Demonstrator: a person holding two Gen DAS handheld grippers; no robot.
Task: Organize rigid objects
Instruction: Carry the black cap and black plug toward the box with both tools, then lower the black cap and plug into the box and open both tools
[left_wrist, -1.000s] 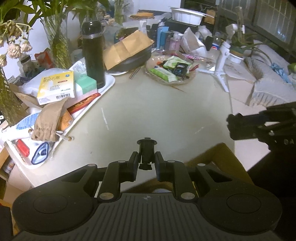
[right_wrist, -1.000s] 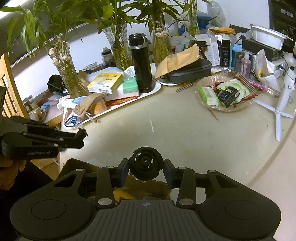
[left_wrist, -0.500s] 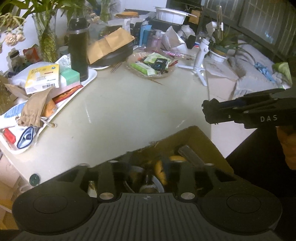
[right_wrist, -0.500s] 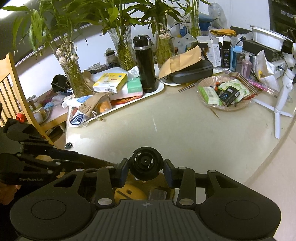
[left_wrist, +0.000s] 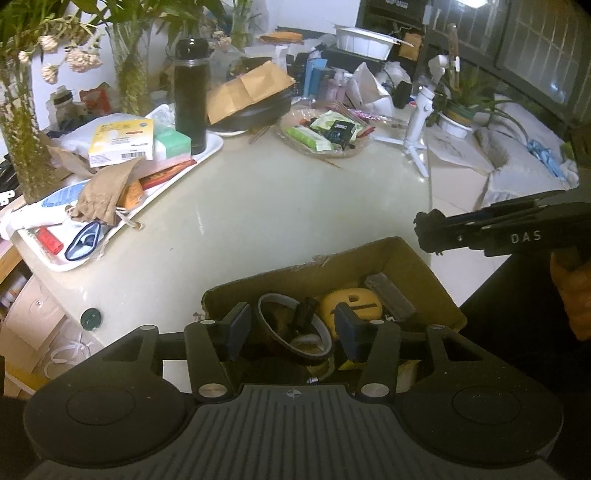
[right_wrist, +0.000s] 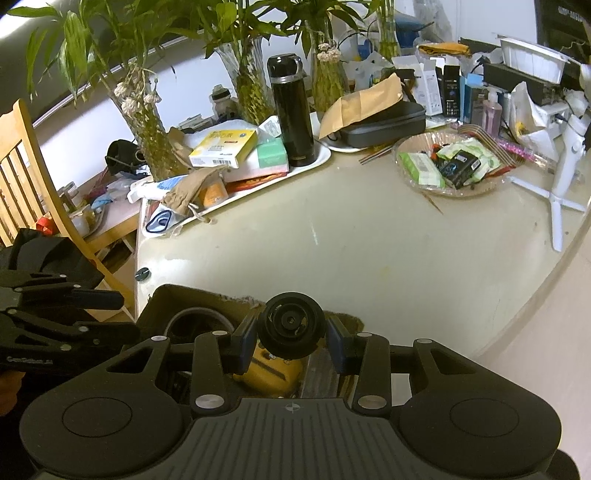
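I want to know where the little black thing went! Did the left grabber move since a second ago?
Yes. The left gripper pulled back from the white tray and hangs over the cardboard box, jaws opening, nothing between them.

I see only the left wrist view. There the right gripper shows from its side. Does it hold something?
Observer: Yes. The right gripper has its fingers closed on a black round plastic knob.
Operator: Is the knob above the box?
Observer: Yes. It hangs over the brown cardboard box, directly above a yellow plastic item inside.
Operator: Is there any furniture that I miss?
Observer: A light wooden chair stands beside the cream table, near the box corner.
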